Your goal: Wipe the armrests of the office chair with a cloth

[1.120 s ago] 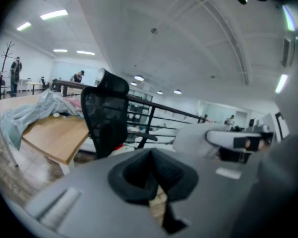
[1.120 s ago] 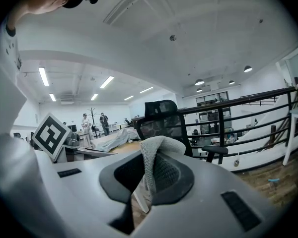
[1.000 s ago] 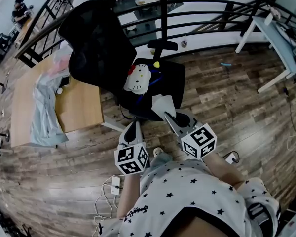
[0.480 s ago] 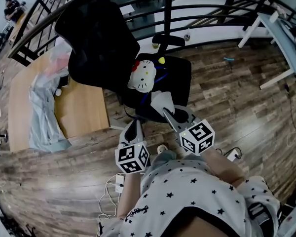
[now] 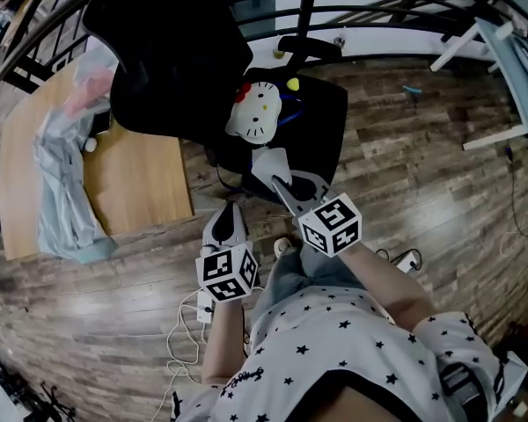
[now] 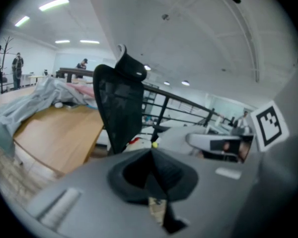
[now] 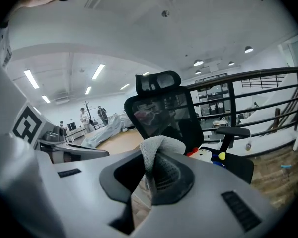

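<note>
The black office chair stands ahead of me with a white cat plush on its seat; the far armrest shows by the railing. My right gripper is over the seat's front edge, shut on a grey cloth. In the right gripper view the cloth bulges out between the jaws, with the chair and its armrest beyond. My left gripper hangs left of it over the floor, shut and holding nothing.
A wooden desk with a grey cover draped on it stands left of the chair. A black railing runs behind. A white table is at the far right. Cables and a power strip lie on the floor by my feet.
Both grippers have moved a little left and nearer the chair, the cloth still in the right one. The chair now sits higher and closer in the head view.
</note>
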Demonstrator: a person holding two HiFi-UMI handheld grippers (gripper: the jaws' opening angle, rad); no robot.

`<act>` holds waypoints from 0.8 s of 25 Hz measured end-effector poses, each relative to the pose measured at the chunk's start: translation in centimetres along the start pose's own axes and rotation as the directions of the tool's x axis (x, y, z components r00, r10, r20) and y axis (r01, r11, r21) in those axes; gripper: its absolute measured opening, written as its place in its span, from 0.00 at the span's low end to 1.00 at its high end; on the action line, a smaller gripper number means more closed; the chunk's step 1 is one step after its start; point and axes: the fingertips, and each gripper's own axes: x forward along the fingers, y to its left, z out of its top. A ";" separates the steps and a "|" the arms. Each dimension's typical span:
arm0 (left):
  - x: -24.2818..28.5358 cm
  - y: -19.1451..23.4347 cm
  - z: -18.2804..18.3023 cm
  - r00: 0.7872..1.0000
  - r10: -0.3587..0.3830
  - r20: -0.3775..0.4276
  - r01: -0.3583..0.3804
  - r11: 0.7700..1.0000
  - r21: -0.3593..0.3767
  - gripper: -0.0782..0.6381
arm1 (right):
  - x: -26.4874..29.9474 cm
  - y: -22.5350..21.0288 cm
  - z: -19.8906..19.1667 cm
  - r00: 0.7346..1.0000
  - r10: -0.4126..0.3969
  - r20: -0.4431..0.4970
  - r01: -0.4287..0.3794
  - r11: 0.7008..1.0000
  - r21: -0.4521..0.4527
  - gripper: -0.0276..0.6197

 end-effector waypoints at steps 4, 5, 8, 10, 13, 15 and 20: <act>0.5 1.2 -1.4 0.999 0.036 -0.024 -0.036 0.999 -0.030 0.12 | 3.7 -0.1 -3.0 0.997 0.024 -0.073 -0.023 1.000 0.006 0.10; 0.6 1.5 -1.7 0.999 0.045 -0.028 -0.046 0.998 -0.037 0.12 | 4.6 -0.2 -3.8 0.995 0.032 -0.091 -0.031 0.999 0.011 0.10; 1.0 2.2 -2.7 0.997 0.071 -0.041 -0.073 0.996 -0.058 0.12 | 7.1 -0.6 -5.7 0.989 0.051 -0.139 -0.047 0.999 0.026 0.10; 1.3 2.5 -3.2 0.995 0.084 -0.053 -0.087 0.994 -0.072 0.12 | 8.7 -1.0 -7.0 0.984 0.055 -0.171 -0.048 0.998 0.043 0.10; 1.5 3.1 -4.1 0.992 0.100 -0.071 -0.107 0.990 -0.088 0.12 | 10.4 -1.2 -9.0 0.974 0.063 -0.218 -0.045 0.995 0.083 0.10; 1.7 3.5 -4.5 0.991 0.109 -0.081 -0.117 0.989 -0.094 0.12 | 11.4 -1.2 -10.3 0.967 0.067 -0.245 -0.042 0.994 0.103 0.10; 2.5 3.9 -5.2 0.989 0.110 -0.101 -0.119 0.989 -0.091 0.12 | 13.1 -1.3 -13.0 0.953 0.061 -0.297 -0.019 0.990 0.142 0.10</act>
